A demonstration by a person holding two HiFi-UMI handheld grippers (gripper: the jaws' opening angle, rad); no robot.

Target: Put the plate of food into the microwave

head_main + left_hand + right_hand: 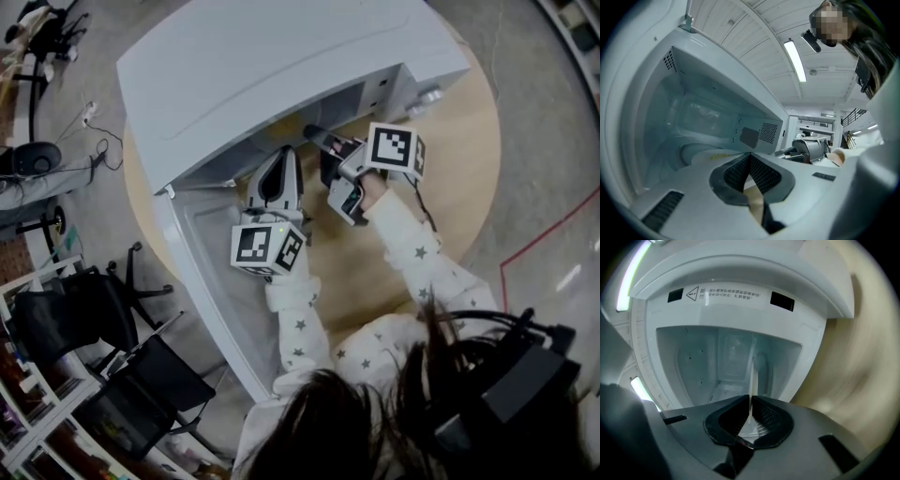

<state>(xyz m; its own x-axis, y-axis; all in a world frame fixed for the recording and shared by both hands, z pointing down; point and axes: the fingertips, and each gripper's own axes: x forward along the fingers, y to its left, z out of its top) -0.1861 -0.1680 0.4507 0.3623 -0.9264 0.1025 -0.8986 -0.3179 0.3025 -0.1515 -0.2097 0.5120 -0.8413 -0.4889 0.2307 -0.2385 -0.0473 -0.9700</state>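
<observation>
A white microwave (281, 66) stands on a round wooden table (450, 169) with its door (211, 272) swung open toward me. Both grippers reach into its mouth. My right gripper (319, 141) (750, 401) is shut on the rim of a white plate (752, 380), seen edge-on as a thin line running into the cavity (717, 357). My left gripper (279, 161) (750, 157) has its jaws closed to a point. The plate (705, 155), with a bit of yellow food on it, runs in behind them, low inside the cavity. From the head view the plate is hidden by the microwave's top.
The microwave's knob (429, 96) sits at its right end. The other gripper (811, 149) shows close beside the left one. Black chairs (141, 375) and shelving stand on the floor at lower left. A red tape line (544, 244) crosses the floor on the right.
</observation>
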